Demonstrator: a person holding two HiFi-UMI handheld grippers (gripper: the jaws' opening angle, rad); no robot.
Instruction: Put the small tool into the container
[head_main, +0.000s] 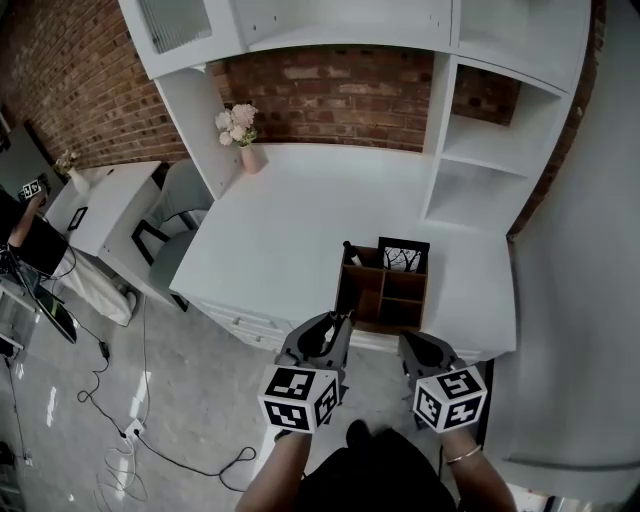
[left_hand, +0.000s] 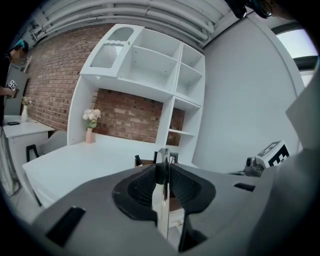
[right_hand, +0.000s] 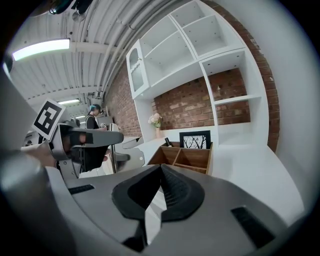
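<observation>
A thin flat metal tool (left_hand: 163, 200) stands on edge between the jaws of my left gripper (left_hand: 162, 167), which is shut on it. In the head view the left gripper (head_main: 338, 322) hovers at the desk's front edge, just left of the wooden compartmented container (head_main: 385, 295). My right gripper (head_main: 413, 343) hangs shut and empty in front of the container's near right corner. From the right gripper (right_hand: 161, 169) view, the container (right_hand: 185, 156) lies straight ahead, and the left gripper (right_hand: 95, 139) holds the tool (right_hand: 114, 156) upright at the left.
A framed picture (head_main: 403, 258) and a dark marker-like item (head_main: 350, 252) stand in the container's back compartments. The white desk (head_main: 290, 220) carries a pink vase of flowers (head_main: 245, 135) at its far left corner. White shelving (head_main: 490, 150) rises on the right. Chairs and cables lie on the floor to the left.
</observation>
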